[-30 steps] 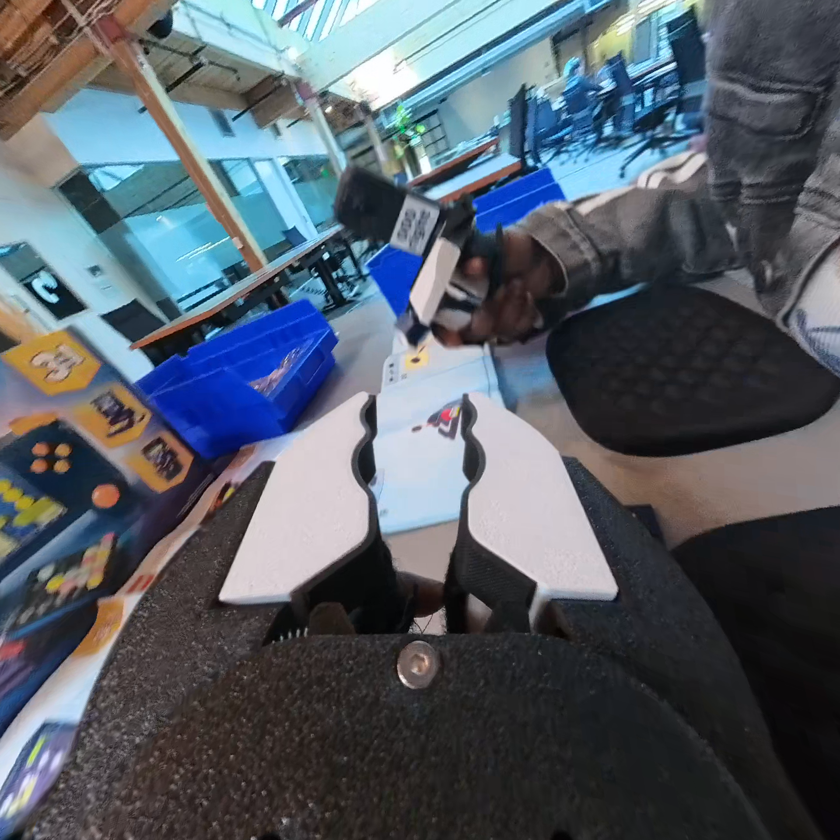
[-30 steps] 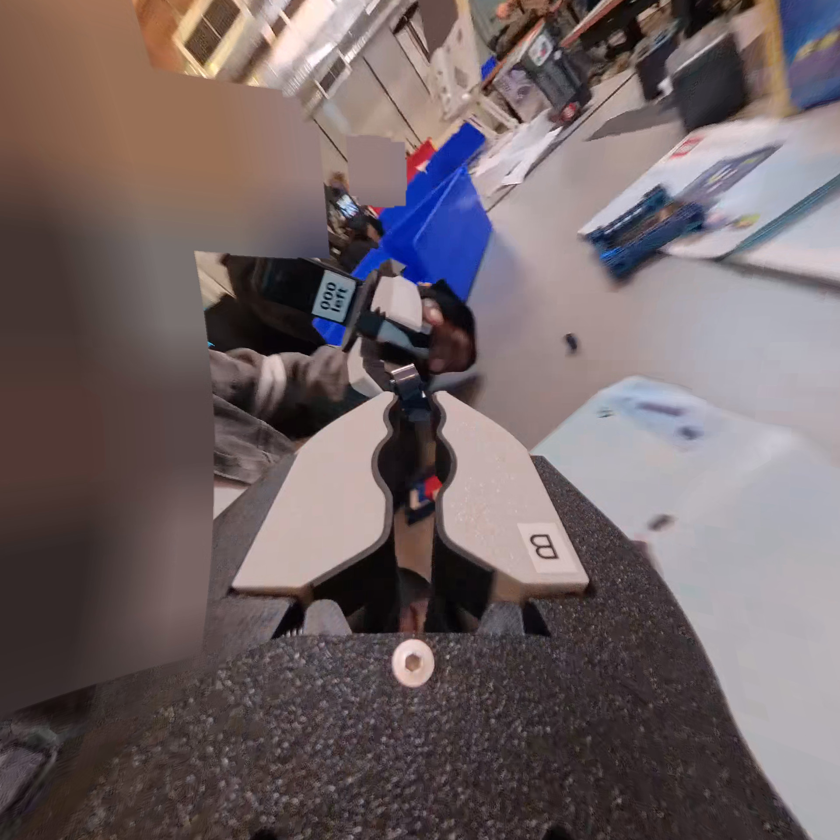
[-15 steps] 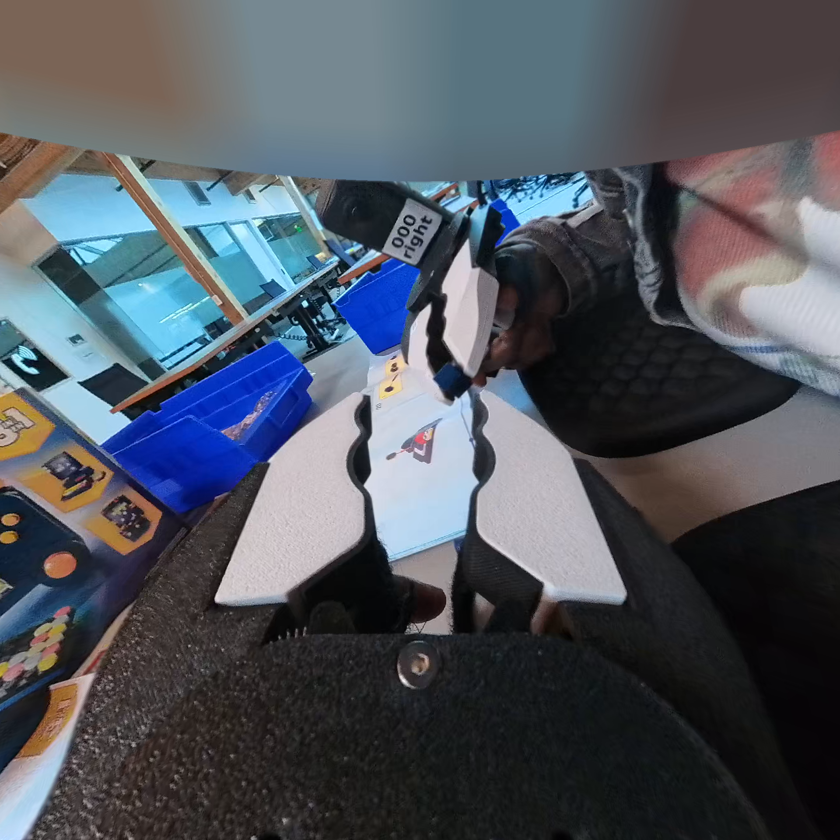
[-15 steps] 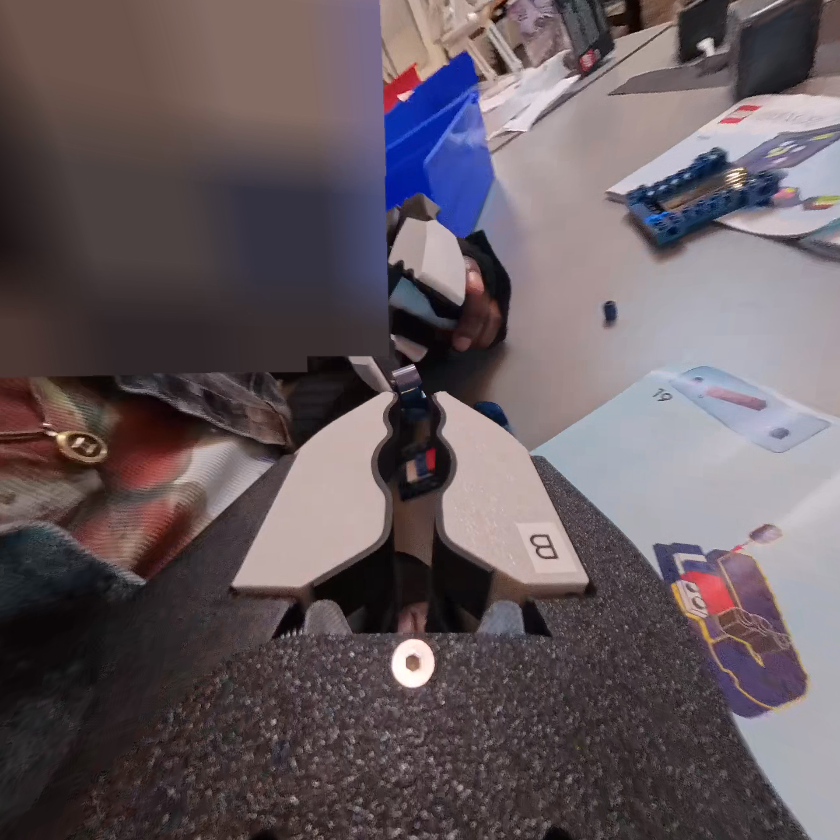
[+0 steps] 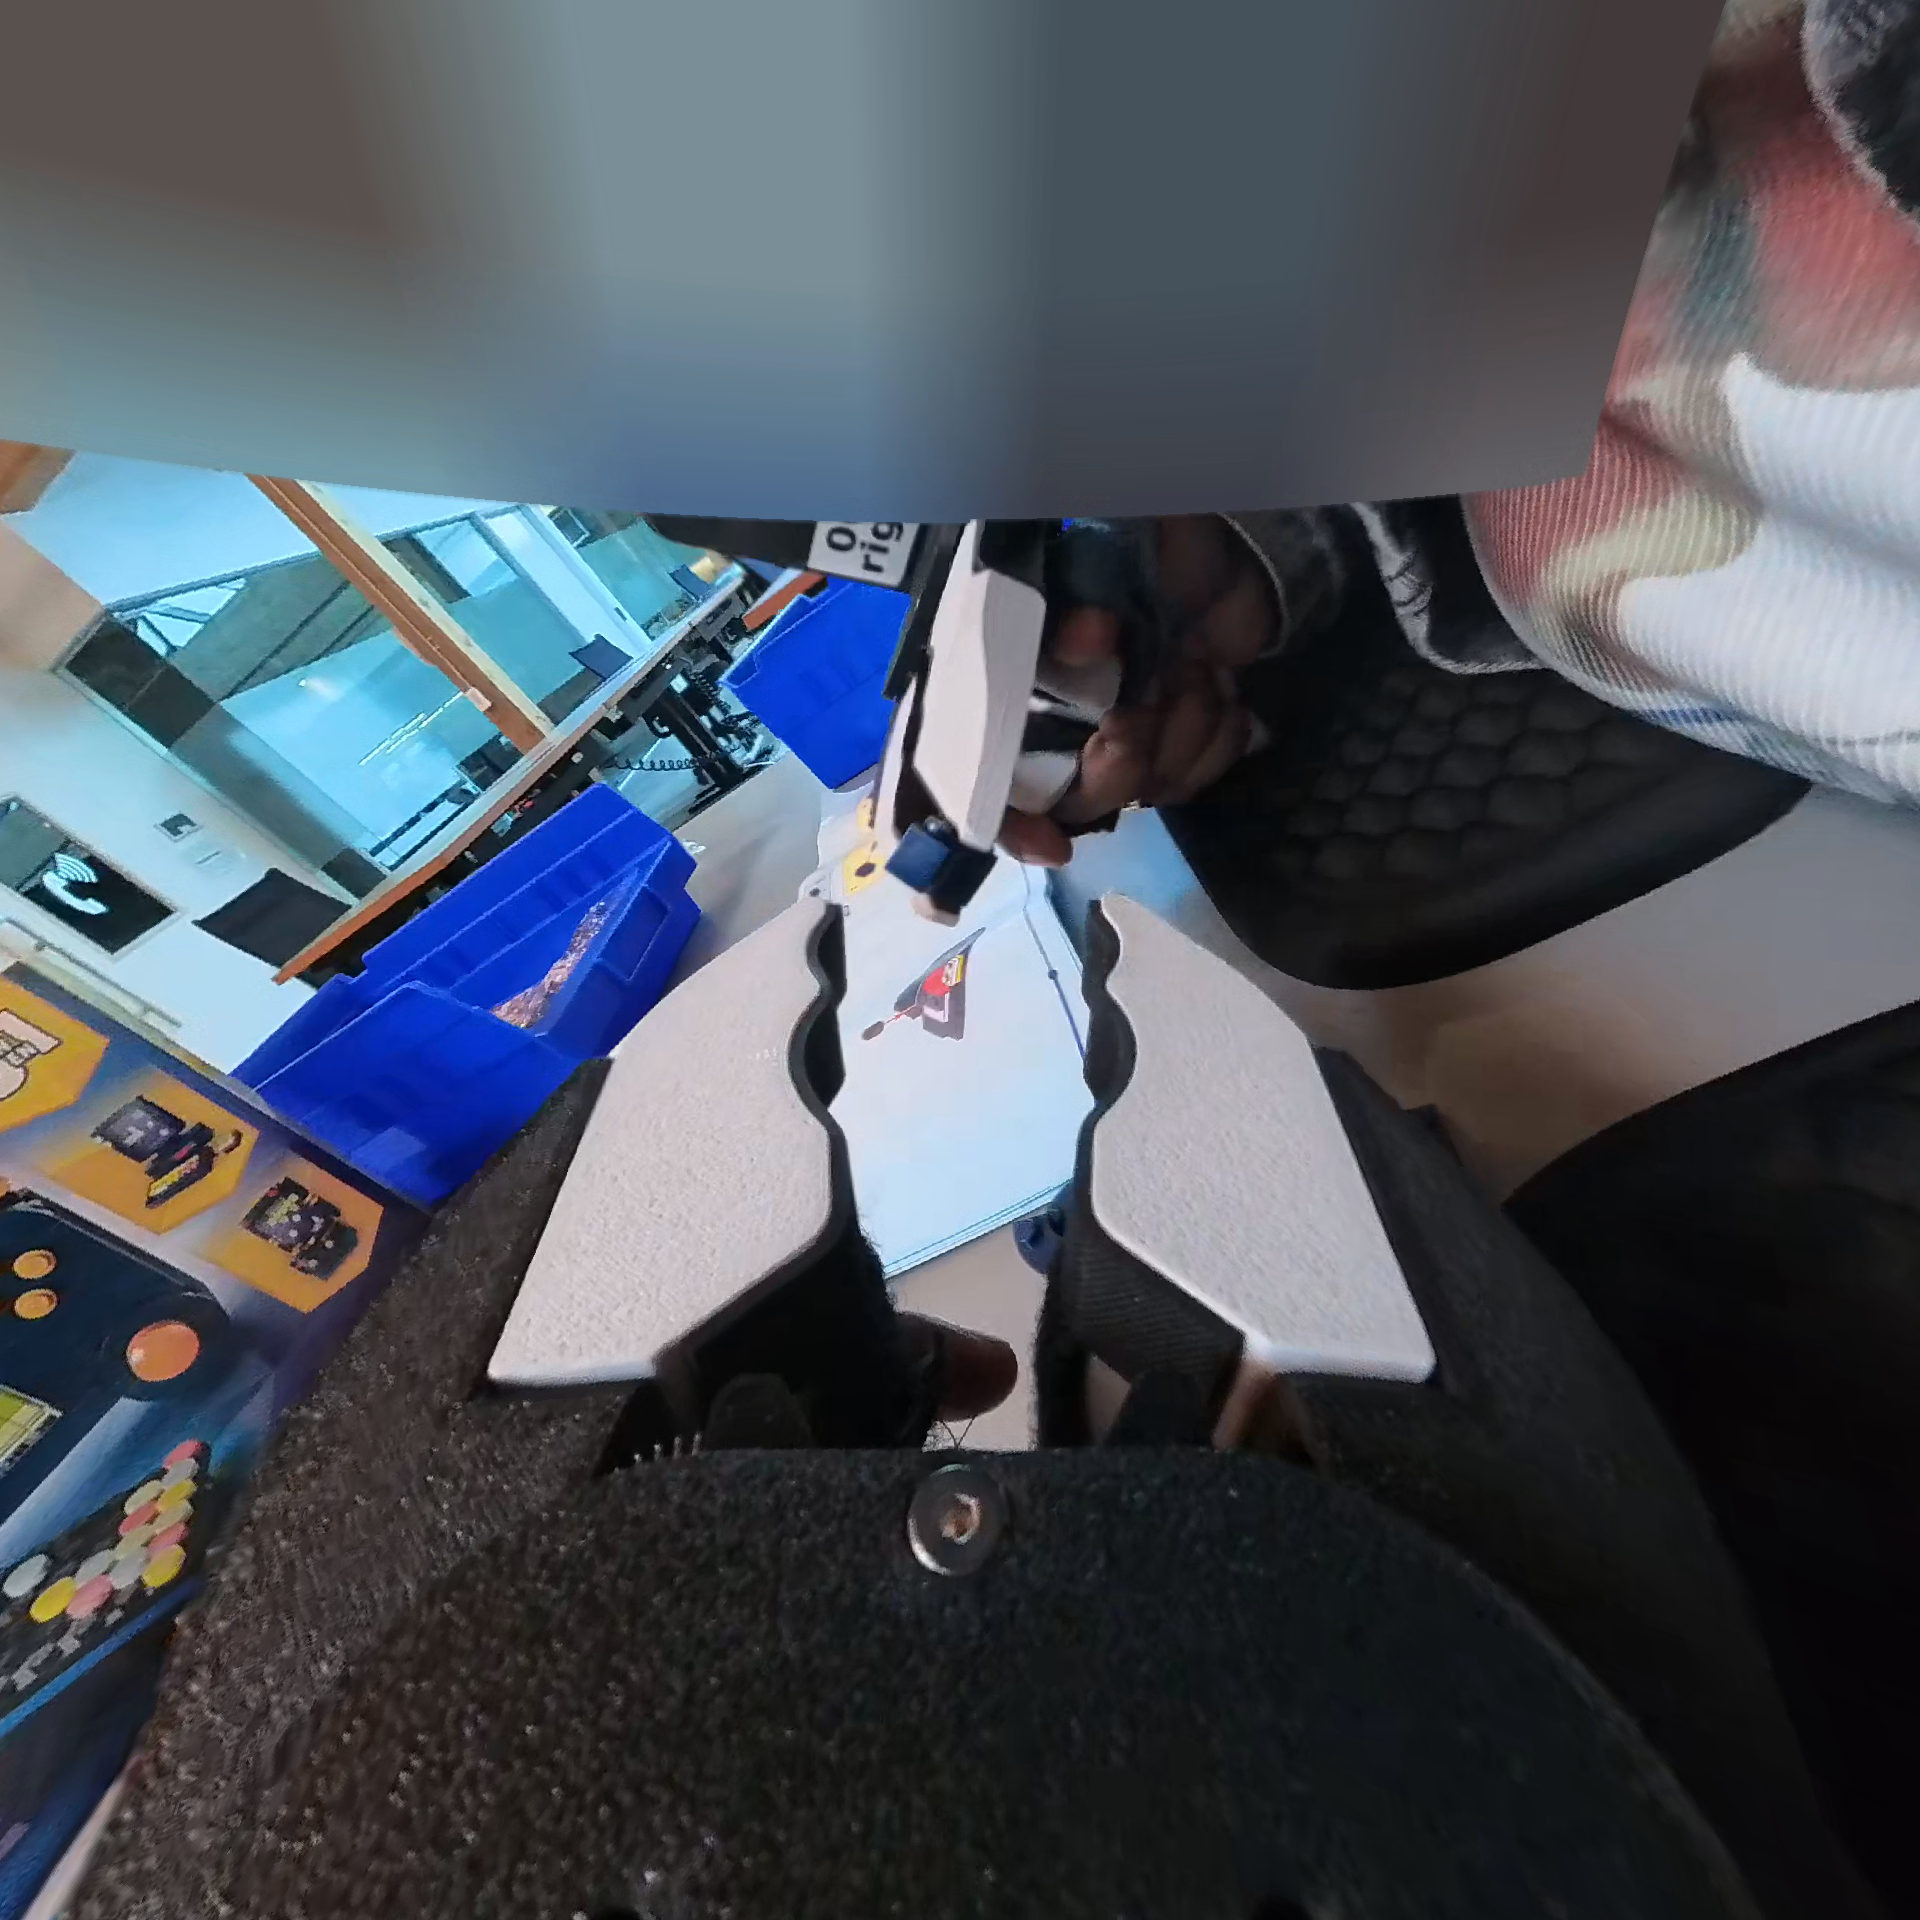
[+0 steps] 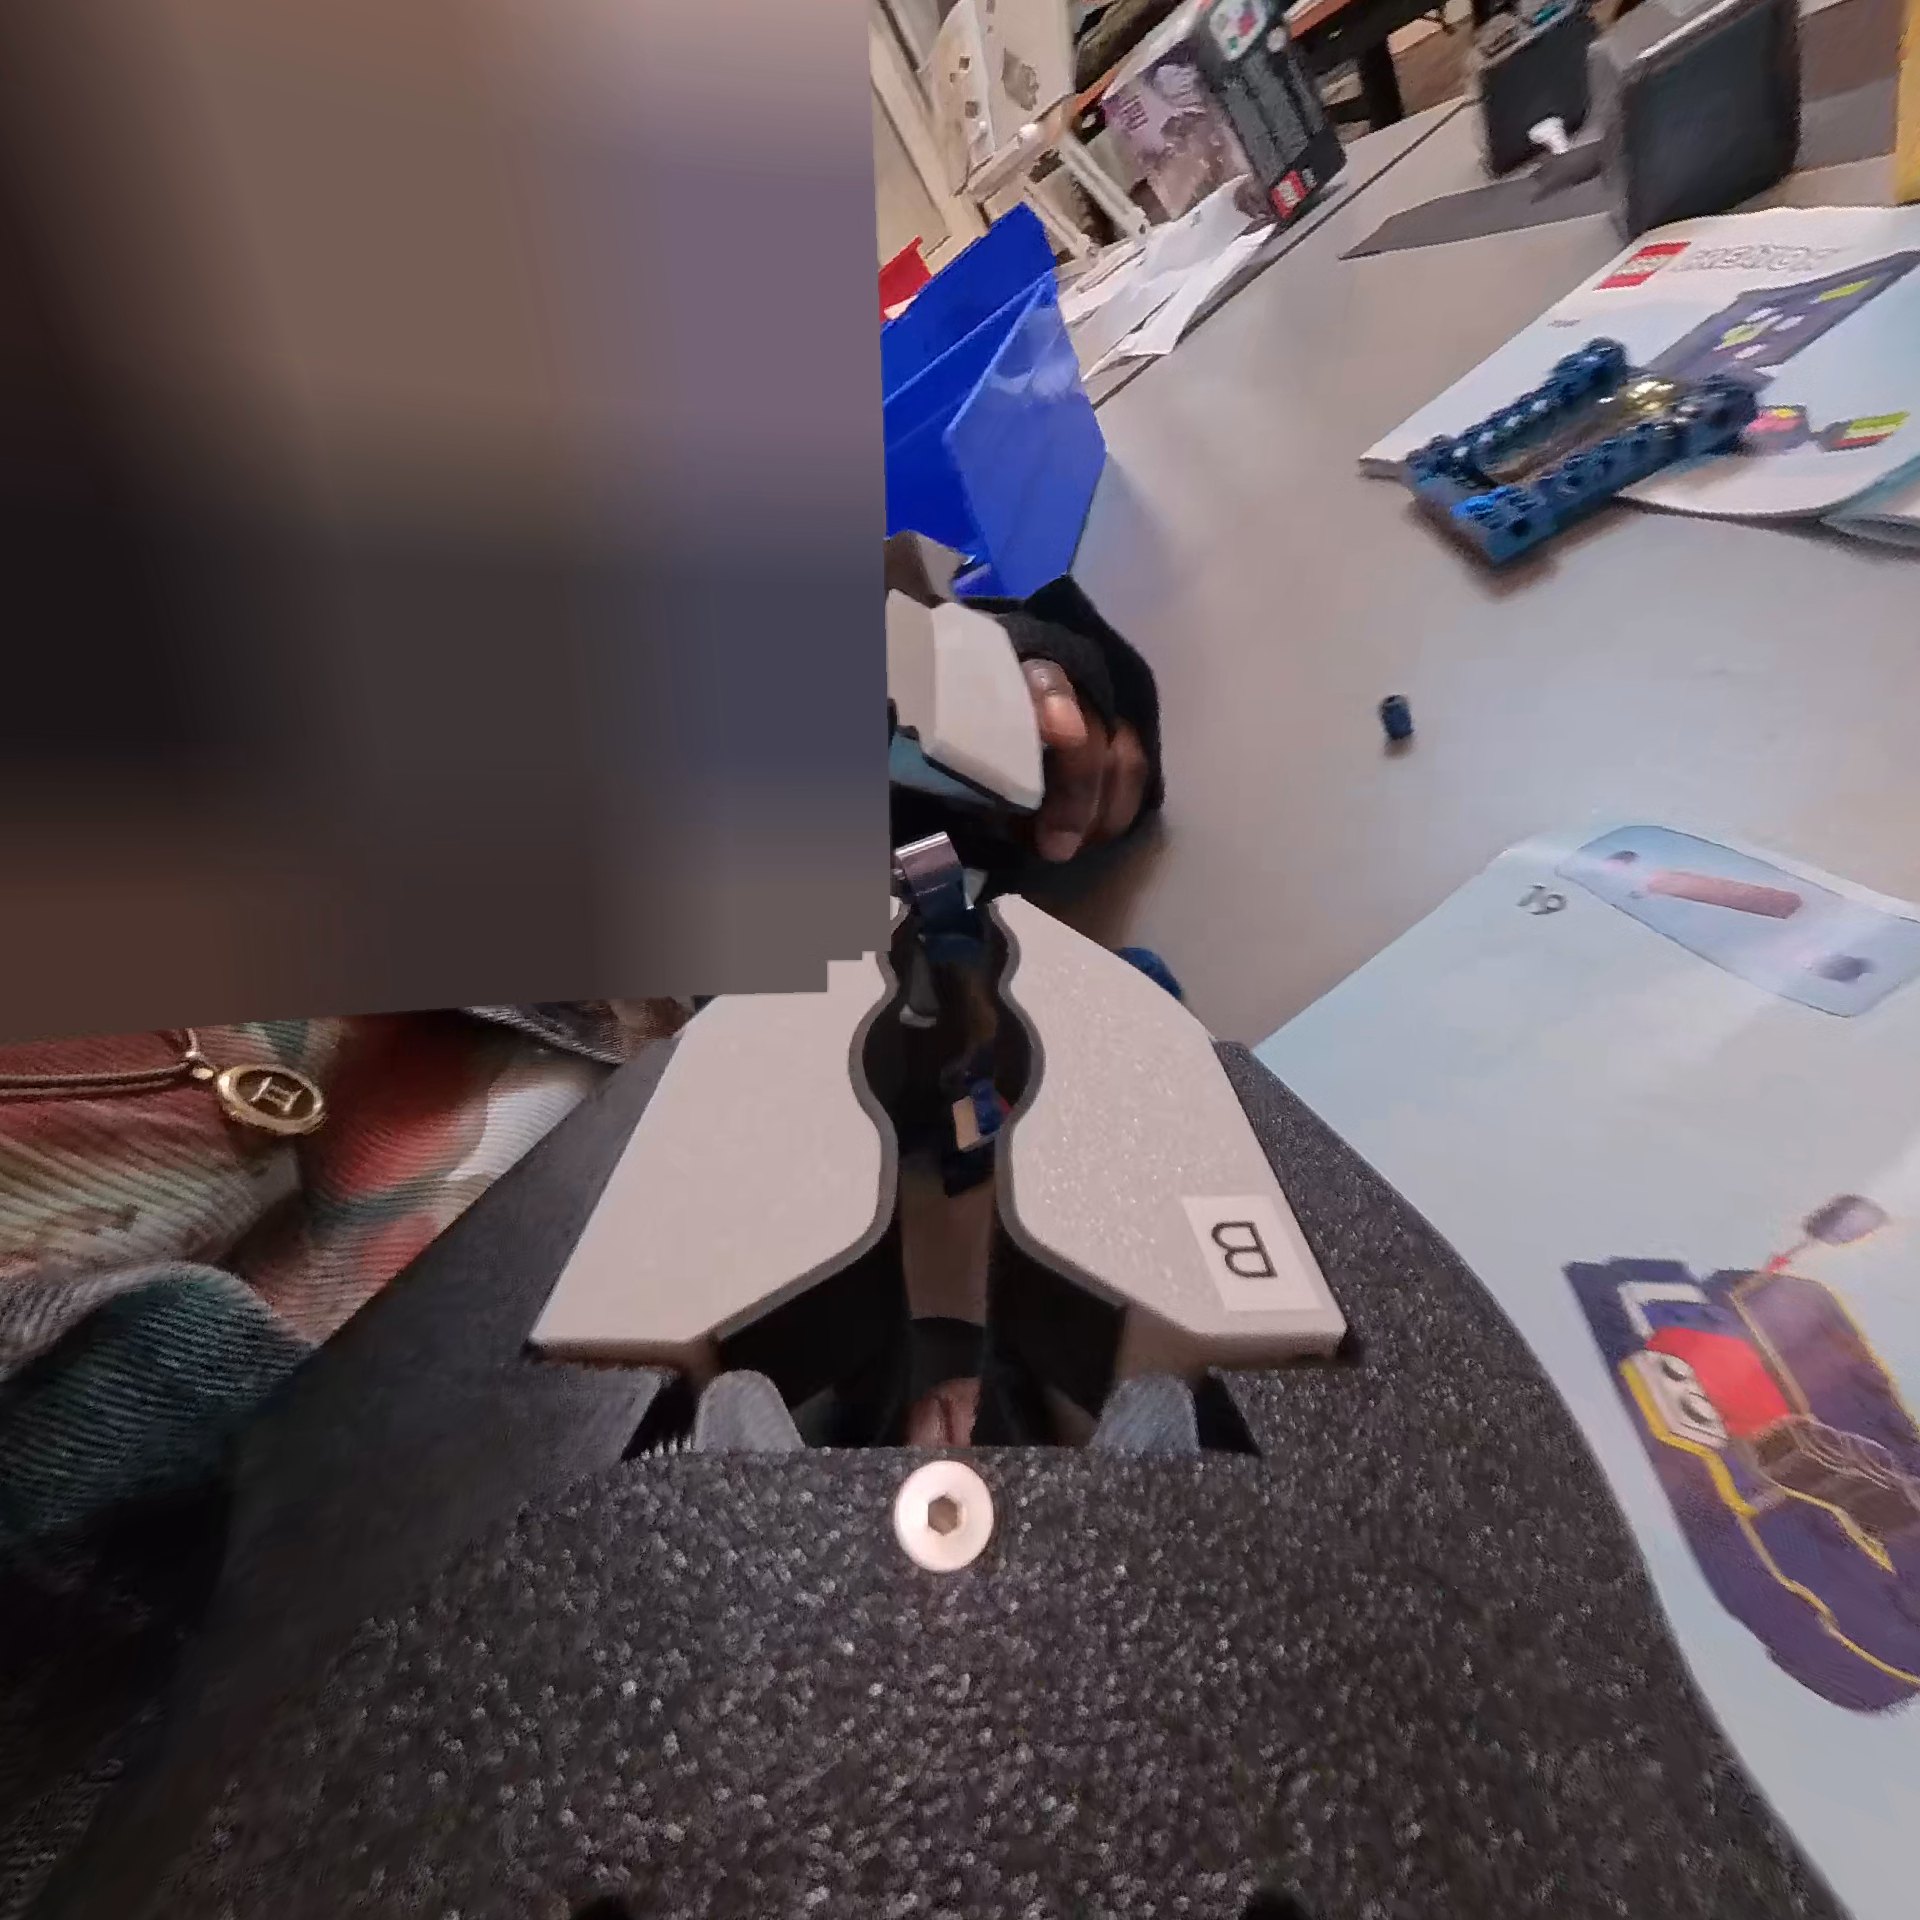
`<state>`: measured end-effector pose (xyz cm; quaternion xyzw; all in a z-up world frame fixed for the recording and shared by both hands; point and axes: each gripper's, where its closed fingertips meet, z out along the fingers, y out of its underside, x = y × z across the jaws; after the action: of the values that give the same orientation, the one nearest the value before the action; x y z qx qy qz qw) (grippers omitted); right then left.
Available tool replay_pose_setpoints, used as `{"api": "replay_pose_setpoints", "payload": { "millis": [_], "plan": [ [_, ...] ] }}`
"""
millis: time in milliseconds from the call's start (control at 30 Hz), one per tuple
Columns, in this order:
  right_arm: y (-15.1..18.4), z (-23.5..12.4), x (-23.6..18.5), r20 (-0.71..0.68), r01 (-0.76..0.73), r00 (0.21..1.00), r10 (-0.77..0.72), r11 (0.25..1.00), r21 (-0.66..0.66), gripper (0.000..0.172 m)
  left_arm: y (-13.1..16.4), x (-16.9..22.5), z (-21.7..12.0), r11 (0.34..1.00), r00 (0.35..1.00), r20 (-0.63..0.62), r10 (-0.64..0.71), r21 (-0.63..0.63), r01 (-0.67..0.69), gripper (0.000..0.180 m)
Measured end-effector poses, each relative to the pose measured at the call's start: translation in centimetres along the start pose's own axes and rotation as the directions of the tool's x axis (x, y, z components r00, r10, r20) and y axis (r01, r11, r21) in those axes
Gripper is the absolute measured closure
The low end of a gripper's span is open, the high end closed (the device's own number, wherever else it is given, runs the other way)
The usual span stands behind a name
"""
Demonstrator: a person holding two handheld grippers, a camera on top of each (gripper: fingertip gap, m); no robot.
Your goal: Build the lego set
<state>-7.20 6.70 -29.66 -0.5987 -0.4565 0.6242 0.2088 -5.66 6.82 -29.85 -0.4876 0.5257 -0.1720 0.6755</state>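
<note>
Left wrist view: left gripper (image 5: pixel 961 925) now spread wider, empty; right gripper (image 5: pixel 935 883) closer, still pinching a blue piece (image 5: pixel 920 857).

A flat blurred patch covers everything above the jaws in the left wrist view and everything up and left of them in the right wrist view. The small dark-blue plastic piece (image 6: pixel 940 914) clamped in the right gripper (image 6: pixel 945 935) is partly hidden between its pads. What fills the blue plastic bin (image 5: pixel 499 1018) left of the left gripper's jaws is too small to tell.
</note>
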Motion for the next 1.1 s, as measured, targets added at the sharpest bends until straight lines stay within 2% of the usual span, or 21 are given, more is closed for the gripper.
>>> {"api": "replay_pose_setpoints", "payload": {
  "millis": [600,667,767,867,1100],
  "plan": [
    [0.8,0.6,-0.2,0.002,-0.002,1.000,0.002,0.999,-0.036,0.160,-0.3,0.8,0.1,0.999,0.998,-0.027,0.048,0.011,-0.048,0.152],
    [0.4,0.3,-0.4,0.009,0.019,1.000,-0.019,1.000,-0.002,0.160,-1.1,-0.1,-0.3,0.998,0.999,0.025,0.031,0.051,-0.033,0.152],
    [-1.1,-0.5,-0.9,0.025,0.059,0.998,-0.062,0.992,0.114,0.160,-2.3,-2.8,-1.8,0.988,0.987,0.142,-0.069,0.145,0.048,0.144],
    [-0.8,-0.3,-0.8,0.037,0.035,0.999,-0.039,0.995,0.094,0.160,-1.9,-3.6,-2.1,0.983,0.978,0.164,-0.129,0.152,0.105,0.136],
    [-0.2,0.1,-0.9,0.046,0.038,0.998,-0.040,0.998,0.050,0.160,-0.9,-1.0,-0.7,0.999,0.998,0.068,0.008,0.052,-0.012,0.135]
  ]
}}
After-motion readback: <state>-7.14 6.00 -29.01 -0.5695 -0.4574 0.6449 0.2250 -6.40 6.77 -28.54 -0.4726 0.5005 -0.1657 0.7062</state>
